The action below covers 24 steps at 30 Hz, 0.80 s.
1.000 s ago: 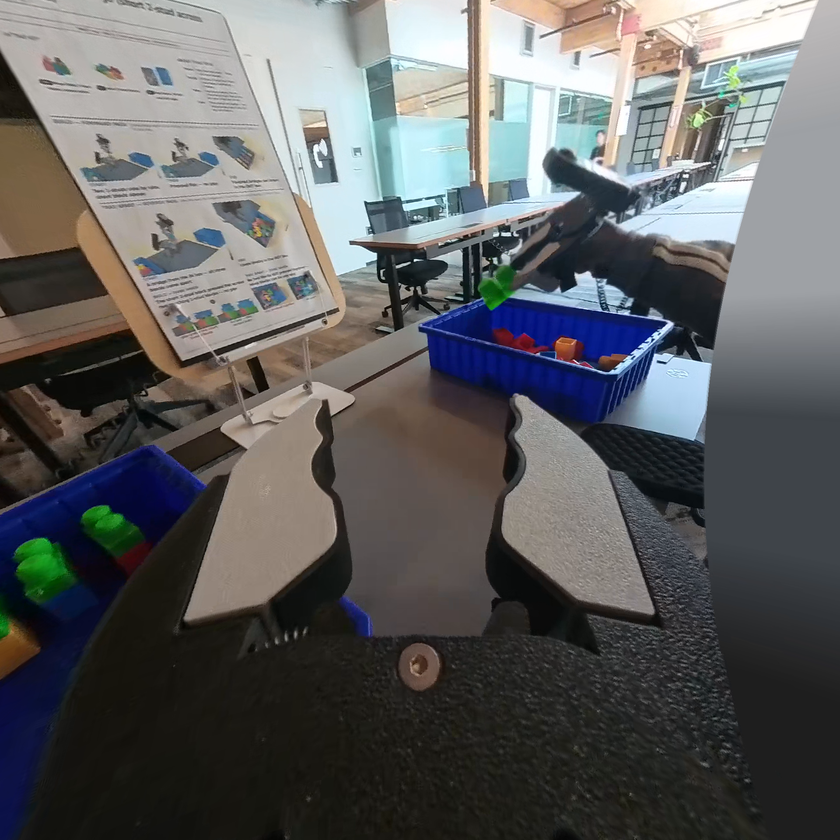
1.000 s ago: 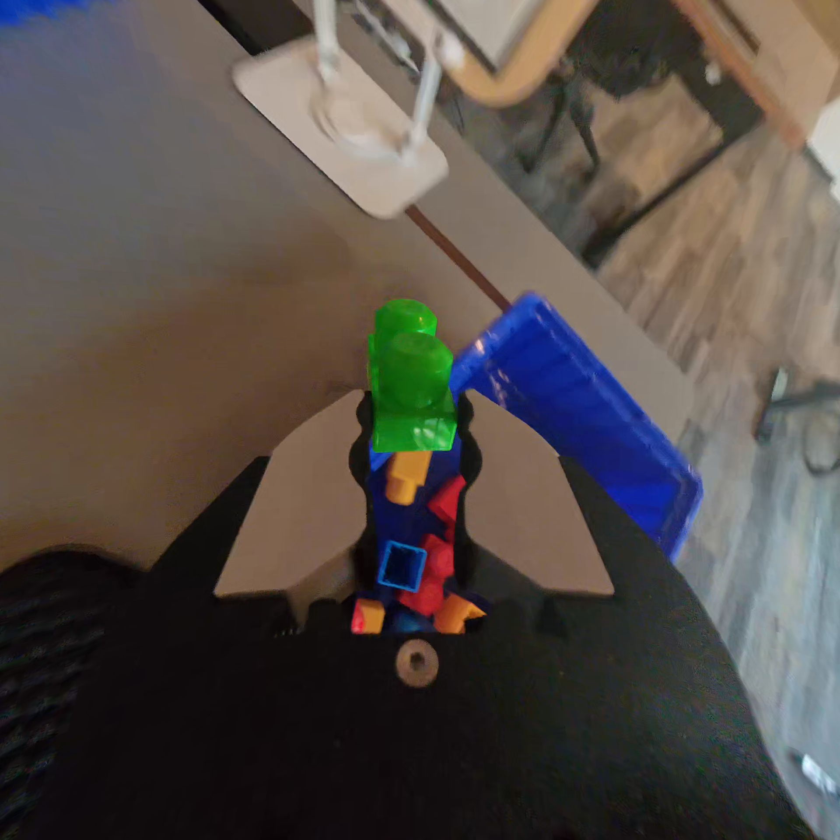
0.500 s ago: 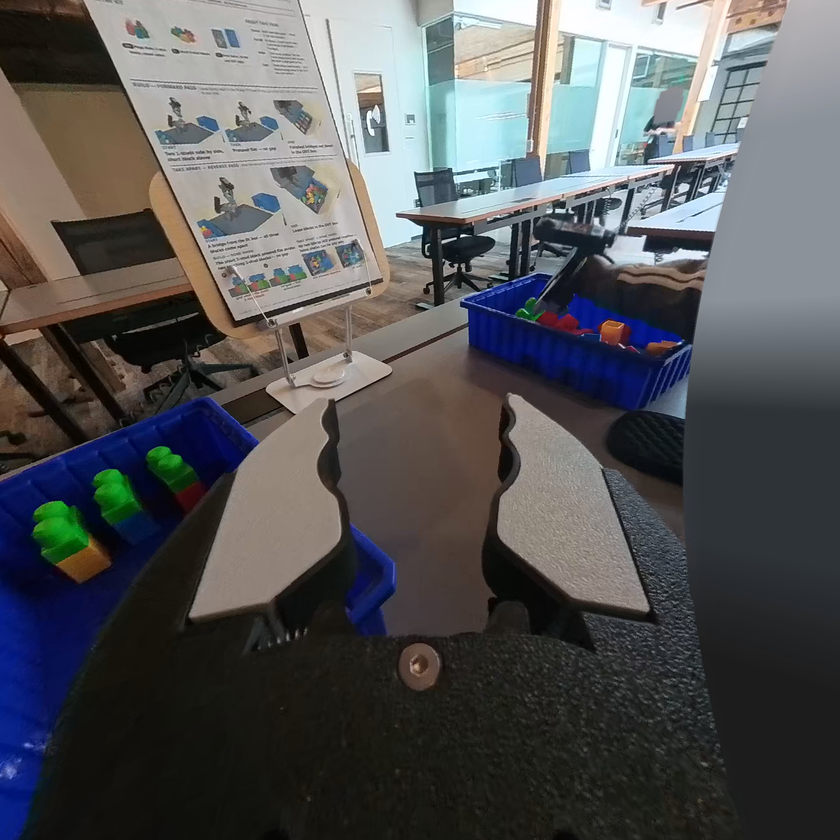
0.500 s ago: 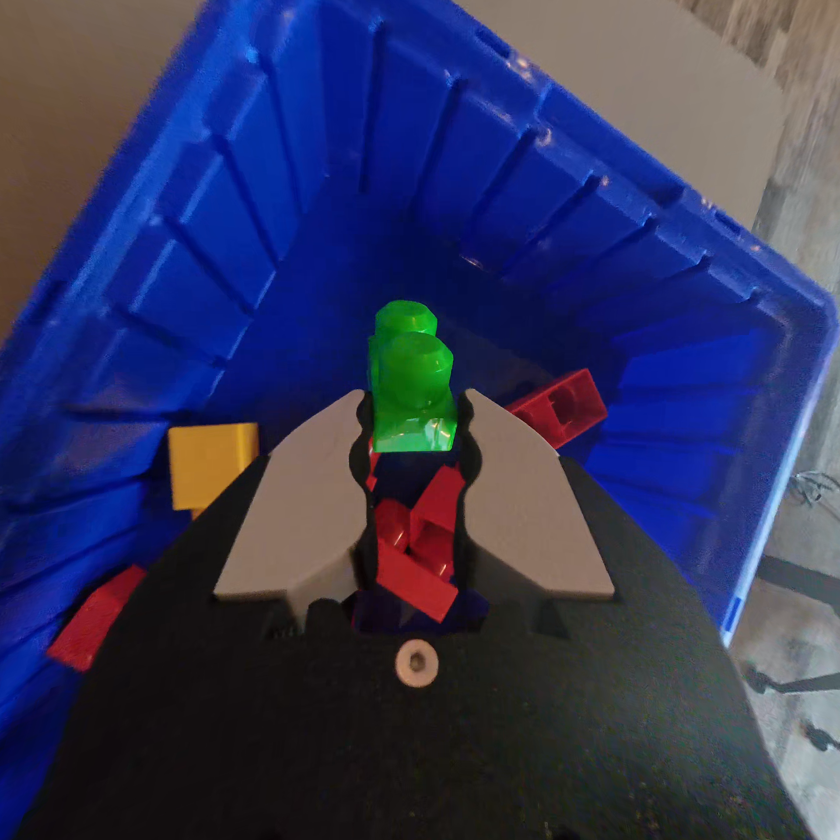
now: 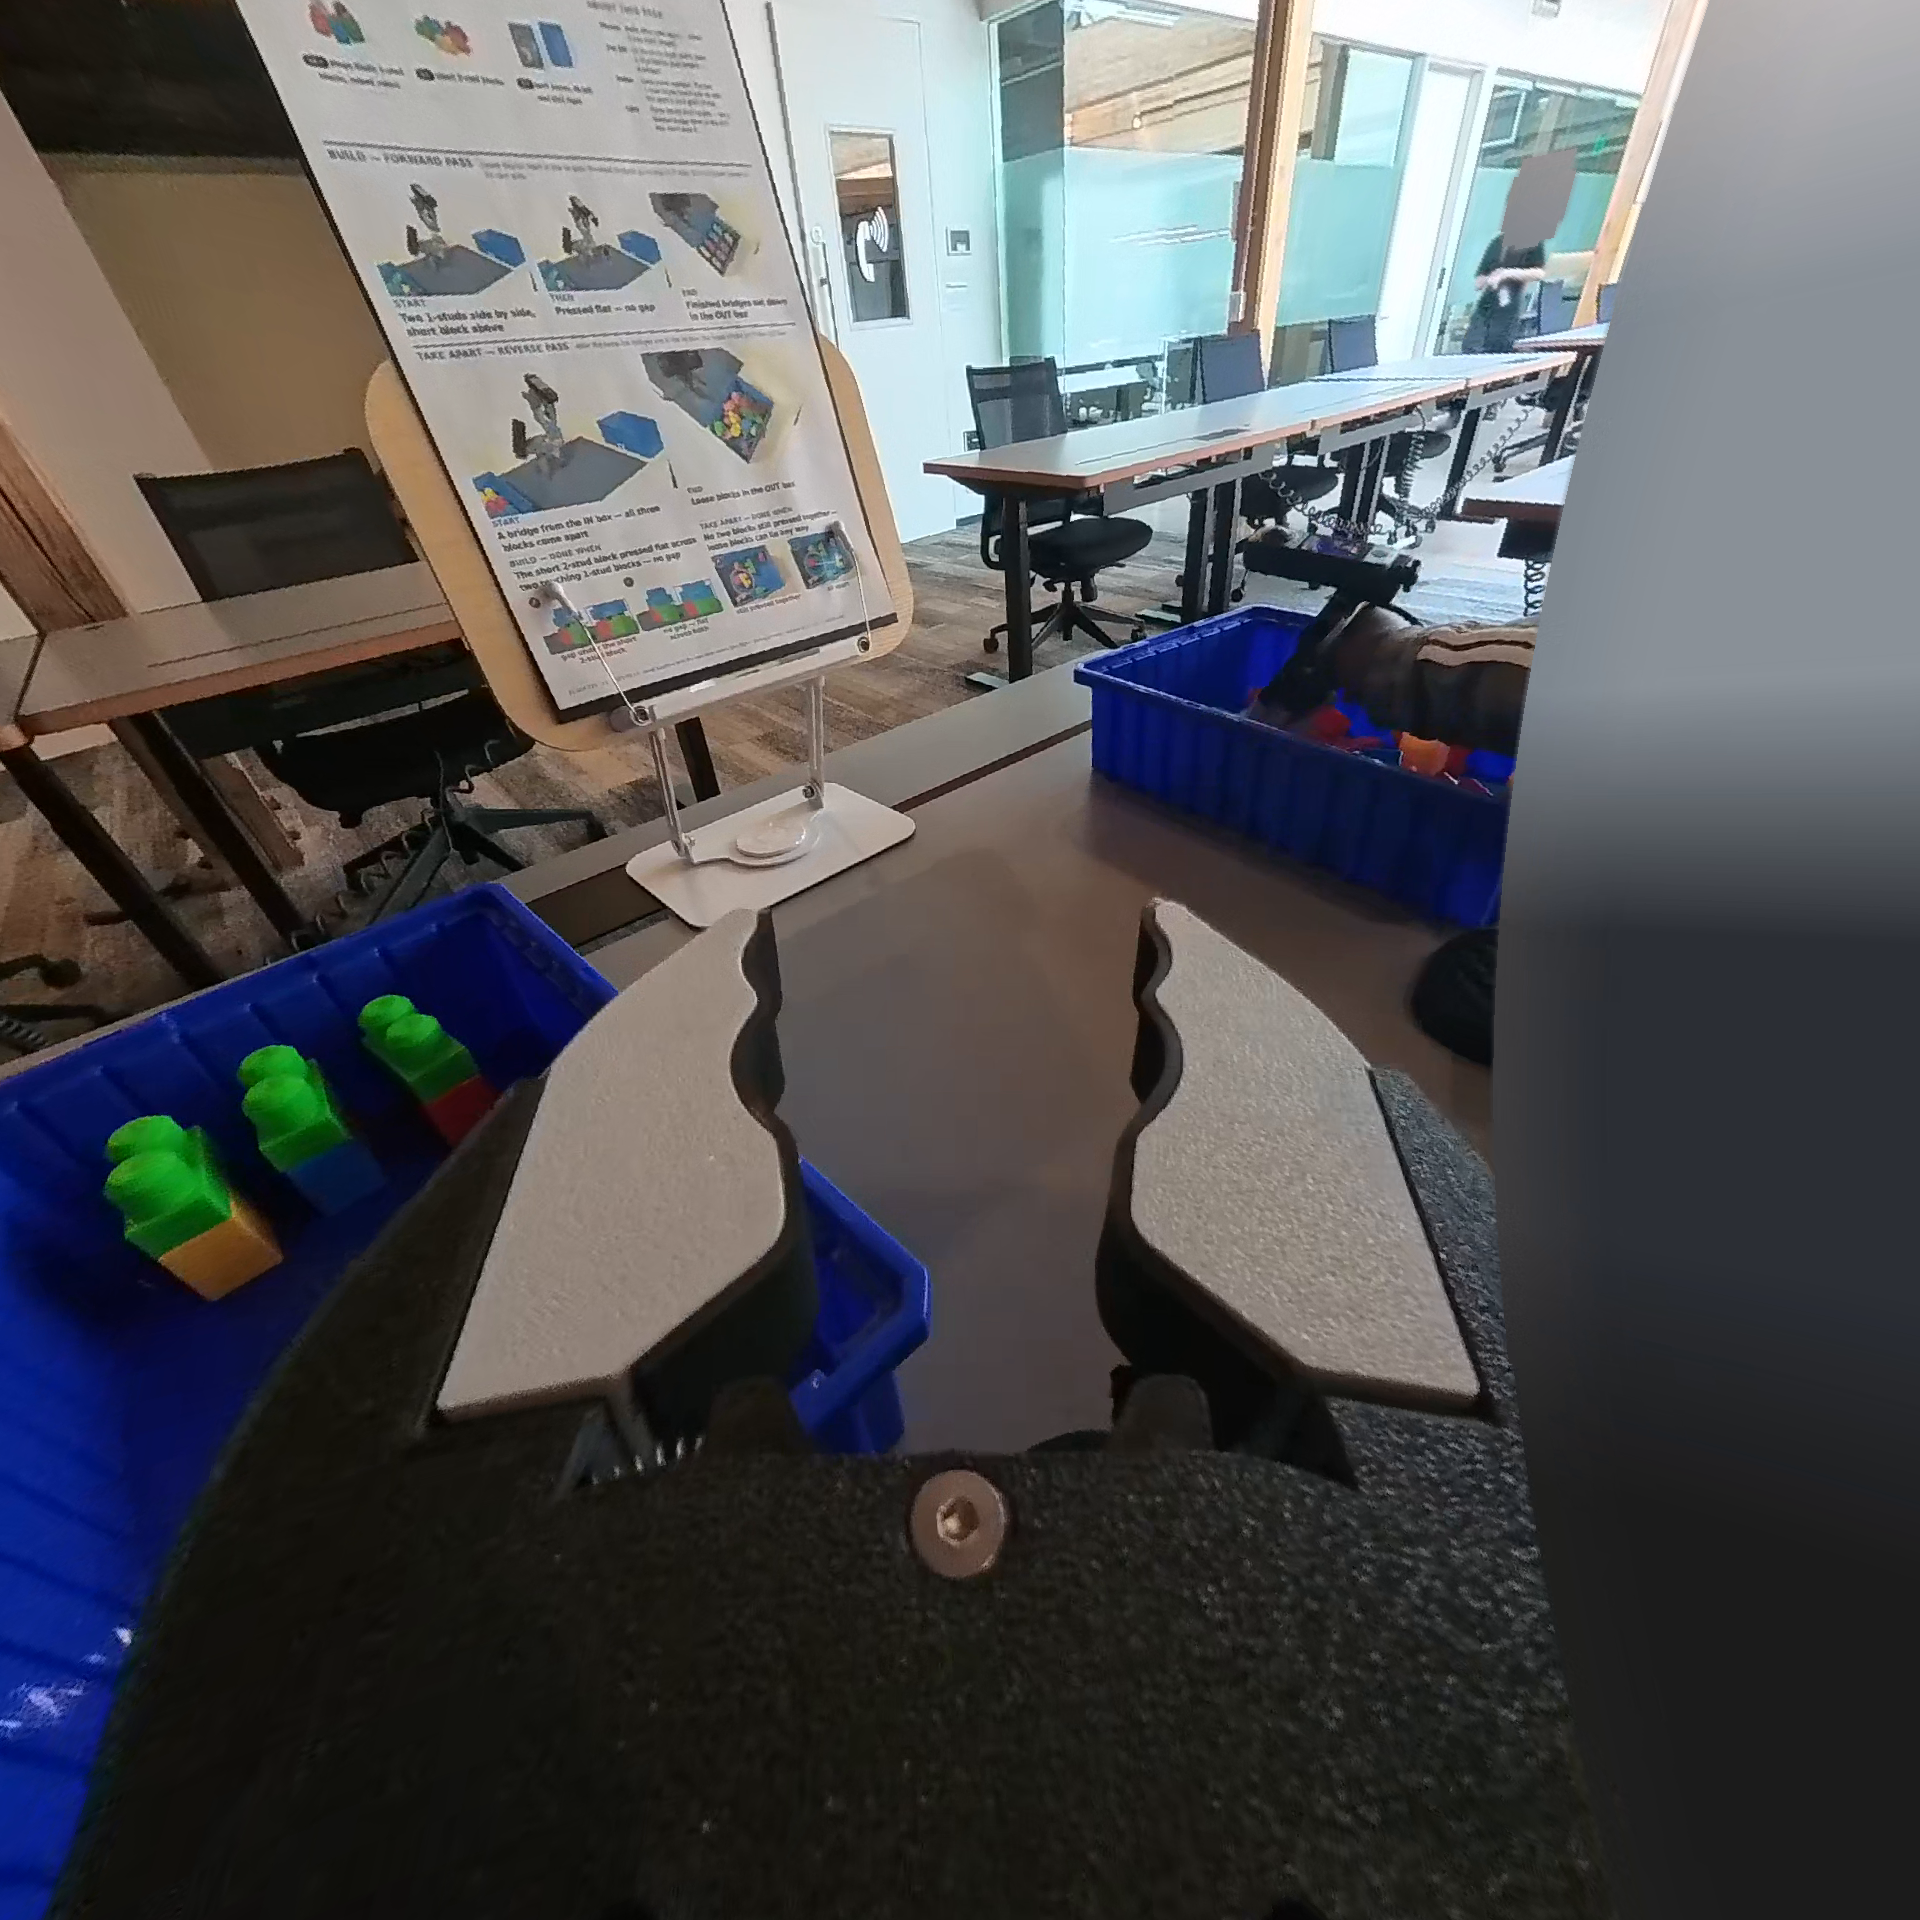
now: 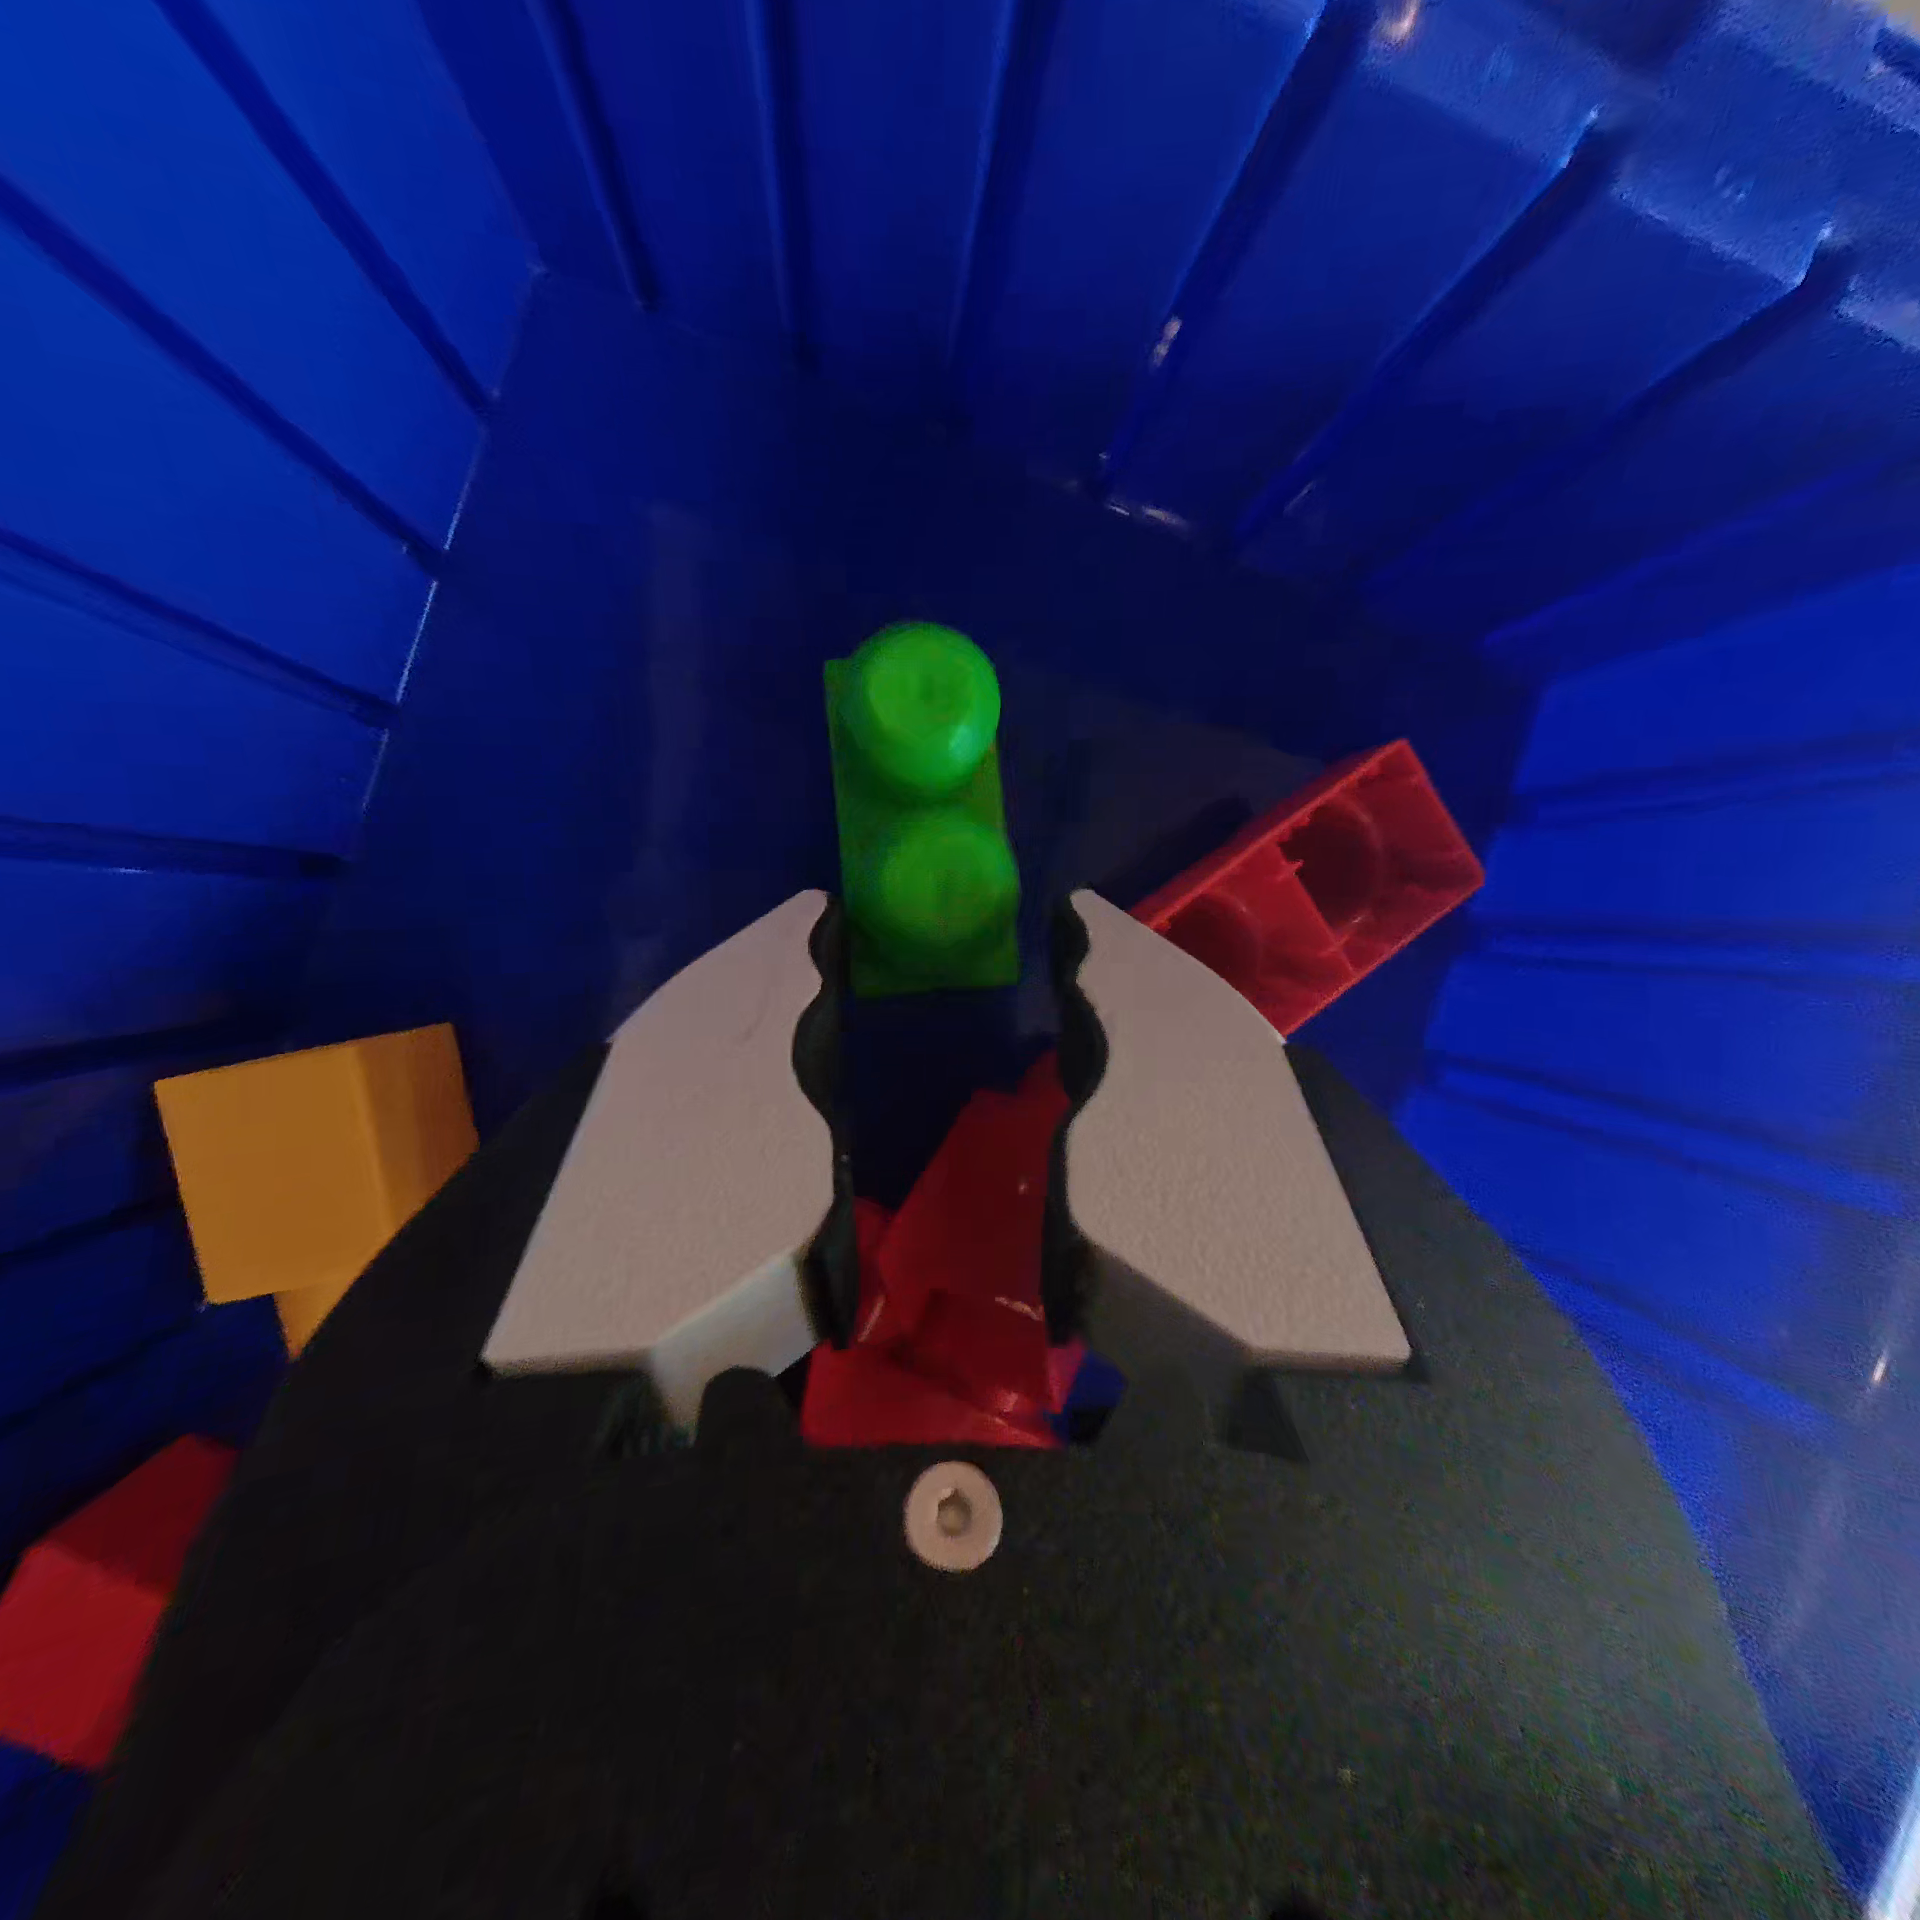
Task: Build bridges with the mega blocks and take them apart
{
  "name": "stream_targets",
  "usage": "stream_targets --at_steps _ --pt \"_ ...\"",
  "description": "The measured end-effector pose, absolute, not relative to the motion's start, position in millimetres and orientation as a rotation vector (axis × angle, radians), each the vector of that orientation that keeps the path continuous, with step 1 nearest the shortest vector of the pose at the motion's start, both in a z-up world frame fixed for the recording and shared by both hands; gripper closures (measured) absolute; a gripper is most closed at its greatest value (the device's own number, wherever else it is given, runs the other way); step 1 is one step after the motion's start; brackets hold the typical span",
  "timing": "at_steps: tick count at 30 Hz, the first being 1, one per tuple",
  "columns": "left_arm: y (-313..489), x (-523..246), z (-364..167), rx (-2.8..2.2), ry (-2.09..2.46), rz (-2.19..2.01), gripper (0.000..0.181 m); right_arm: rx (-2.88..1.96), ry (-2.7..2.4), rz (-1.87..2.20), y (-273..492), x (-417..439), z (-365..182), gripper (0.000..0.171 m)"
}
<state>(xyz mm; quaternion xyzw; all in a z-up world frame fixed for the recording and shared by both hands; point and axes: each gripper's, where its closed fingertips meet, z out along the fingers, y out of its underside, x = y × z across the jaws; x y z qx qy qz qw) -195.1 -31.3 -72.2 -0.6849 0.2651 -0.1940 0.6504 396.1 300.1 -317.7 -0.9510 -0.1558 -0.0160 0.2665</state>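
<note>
Parted a little, the jaws of the right gripper are seen just behind the green two-stud block; whether the pads touch it cannot be told. Its long axis is judged to run straight ahead from the jaws, deep inside the right blue bin, so a straight withdrawal is called for. A red brick lies just right, a yellow block left. Open and empty, the left gripper is held over the table beside the left bin of three bridges.
</note>
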Motion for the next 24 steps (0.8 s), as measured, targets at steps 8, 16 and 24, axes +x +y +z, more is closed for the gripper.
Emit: stream_targets --at_steps 8,16,24 --pt "-16.0 -209.2 -81.4 -1.65 0.56 -0.43 0.103 -2.525 -0.387 0.029 296.0 387.4 -292.0 0.111" --pt "13.9 -235.8 -92.6 -1.724 0.56 -0.368 0.104 -2.323 -0.483 0.163 253.1 341.2 -215.5 0.094" --pt "55.9 -273.1 -109.3 -1.796 0.505 -0.284 0.107 -2.048 -0.691 0.237 155.3 261.9 -143.8 0.083"
